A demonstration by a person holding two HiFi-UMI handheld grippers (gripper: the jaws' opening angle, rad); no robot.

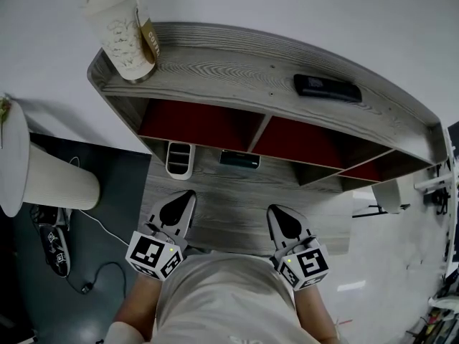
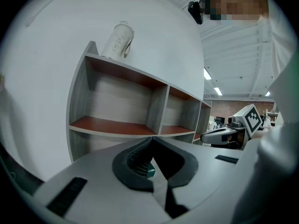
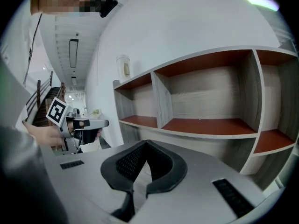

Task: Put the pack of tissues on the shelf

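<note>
Currently paper cup (image 1: 122, 31), black flat object (image 1: 326, 87) atop shelf (image 1: 237, 67); left tool (image 1: 181, 205), right tool (image 1: 281, 221) clenched, empty.

Grey plastic left gripper (image 1: 185, 196) and right gripper (image 1: 276, 212): black ribbed pads (image 2: 137, 160), black-and-white square-marker cubes (image 1: 154, 255). Pale beige shirt (image 1: 229, 299).

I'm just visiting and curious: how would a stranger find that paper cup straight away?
Find the long grey wood-grain shelf unit against the white wall. On its top board, at the left end, stands the paper cup. It is tall, pale and upright with a brown label, unlike the flat black object lying further right.
</note>
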